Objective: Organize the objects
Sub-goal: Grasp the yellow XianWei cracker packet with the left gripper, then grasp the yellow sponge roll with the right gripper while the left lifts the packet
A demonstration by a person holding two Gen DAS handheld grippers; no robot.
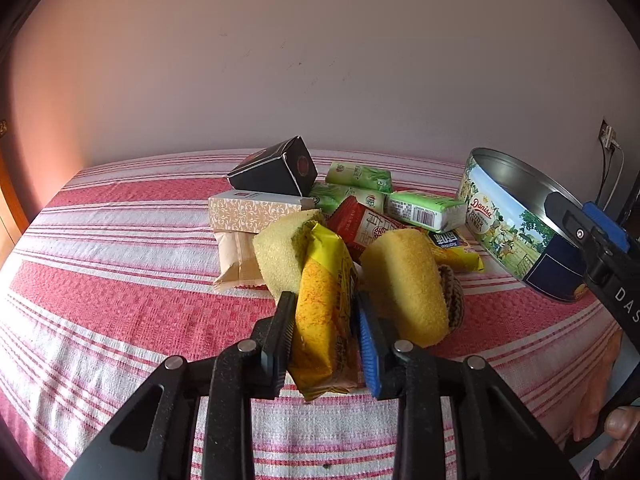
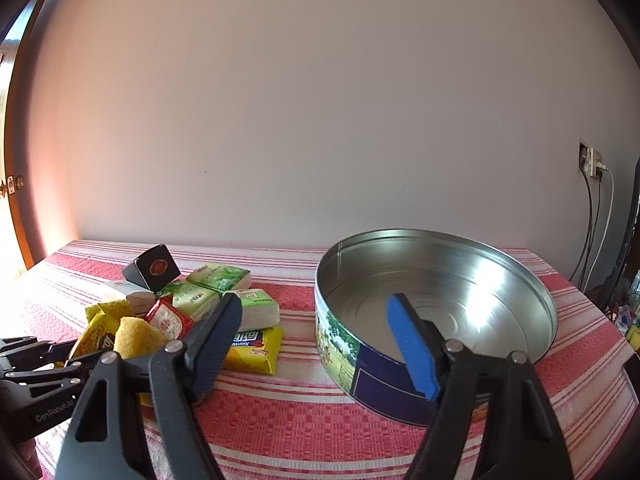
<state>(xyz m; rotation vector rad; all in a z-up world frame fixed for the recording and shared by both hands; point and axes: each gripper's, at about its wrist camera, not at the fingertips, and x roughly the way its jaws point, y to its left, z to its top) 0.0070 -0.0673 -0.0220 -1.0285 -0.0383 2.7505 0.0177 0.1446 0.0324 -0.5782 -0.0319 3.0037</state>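
My left gripper [image 1: 325, 336] is shut on a yellow snack packet [image 1: 326, 320] and holds it upright at the near edge of a pile. The pile holds two yellow sponges [image 1: 408, 280], a red packet [image 1: 362, 226], green tissue packs [image 1: 424, 210], a black box [image 1: 276, 170] and a beige patterned box [image 1: 250, 212]. The round Danisa cookie tin [image 2: 436, 312] stands open and empty on the right. My right gripper [image 2: 316, 340] is open, its blue finger [image 2: 412, 348] over the tin's near wall.
A red and white striped cloth [image 1: 120, 280] covers the table, which backs onto a plain wall. Another yellow packet [image 2: 256, 348] lies between pile and tin. A wall socket with cables [image 2: 592, 164] is at the far right.
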